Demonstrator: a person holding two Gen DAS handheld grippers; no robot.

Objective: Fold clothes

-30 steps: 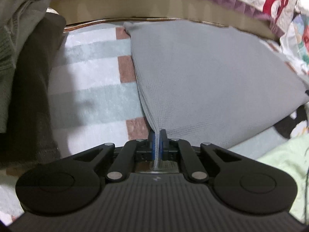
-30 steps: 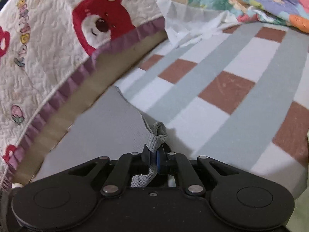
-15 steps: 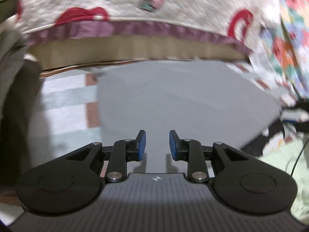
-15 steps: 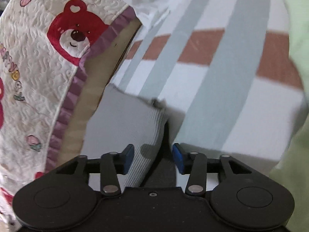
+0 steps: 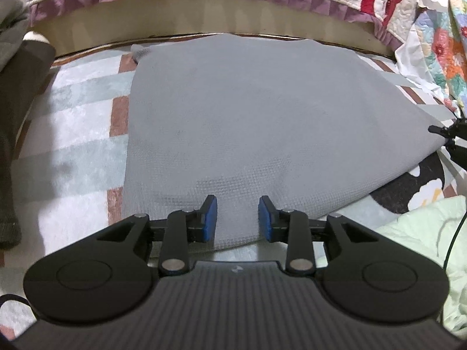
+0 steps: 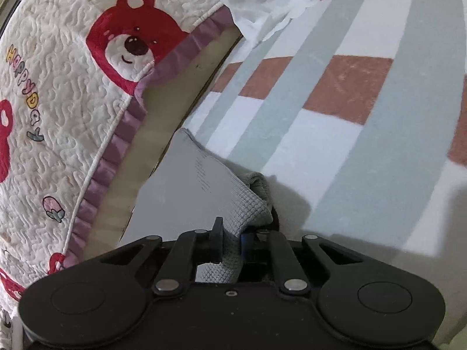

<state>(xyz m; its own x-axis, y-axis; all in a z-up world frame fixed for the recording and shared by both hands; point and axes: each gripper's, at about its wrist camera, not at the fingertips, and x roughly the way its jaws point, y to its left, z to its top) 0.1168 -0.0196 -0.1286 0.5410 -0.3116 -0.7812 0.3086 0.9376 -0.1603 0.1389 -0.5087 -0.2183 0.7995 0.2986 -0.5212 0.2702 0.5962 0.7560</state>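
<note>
Jaws: left gripper [image 5: 237, 218] wide above grey garment [image 5: 248, 116]; right gripper [image 6: 232, 240] pinching its corner at 6 o'clock. Mid-fold, probably; left needs regrip.

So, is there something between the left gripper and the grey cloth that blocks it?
Nothing visible. The left gripper is open, directly over the near edge of the grey cloth, which lies flat on the striped blanket. The right gripper grips another corner.

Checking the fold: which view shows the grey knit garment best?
Left wrist view: the grey knit garment lies spread flat on the checked blanket, nearly whole. Right wrist view shows only one corner.
</note>
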